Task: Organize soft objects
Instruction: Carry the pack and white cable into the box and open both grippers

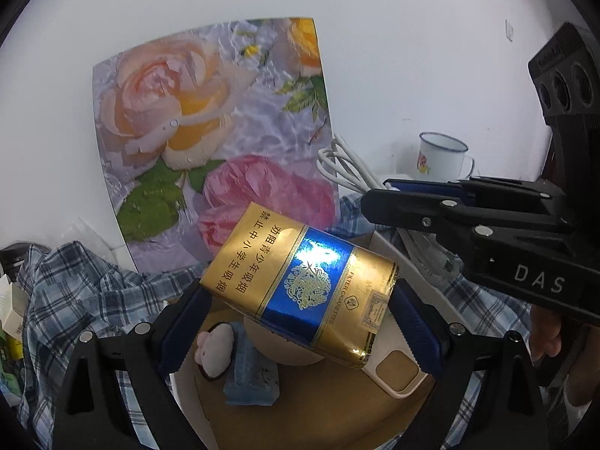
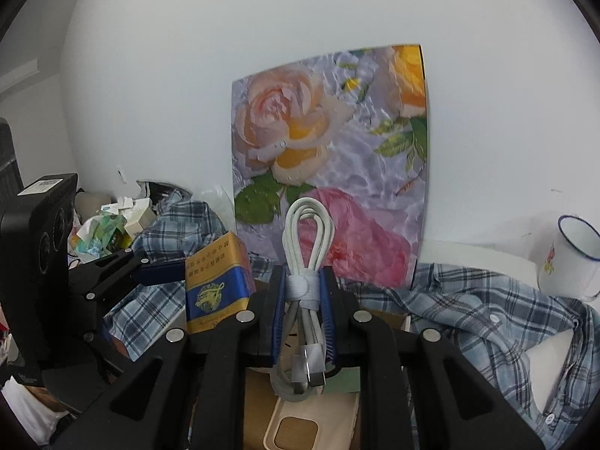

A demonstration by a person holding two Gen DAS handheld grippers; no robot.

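Note:
My left gripper [image 1: 298, 300] is shut on a gold and blue cigarette pack [image 1: 300, 285], held tilted above an open cardboard box [image 1: 210, 397]. In the box lie a small pink plush toy [image 1: 217, 345], a blue tissue pack [image 1: 251, 382] and a beige phone case [image 1: 397, 371]. My right gripper [image 2: 303, 296] is shut on a coiled white cable [image 2: 307, 247] bound with a white strap. In the left wrist view that gripper [image 1: 378, 197] stands at the right with the cable [image 1: 337, 165]. The right wrist view has the cigarette pack [image 2: 215, 281] at the left and the phone case [image 2: 300, 427] below.
A blue plaid shirt [image 2: 468, 311] is spread around the box. A floral board [image 2: 330, 157] leans on the white wall behind. A white enamel mug [image 2: 570, 258] stands at the right. Crumpled paper and small boxes [image 2: 108, 228] pile up at the left.

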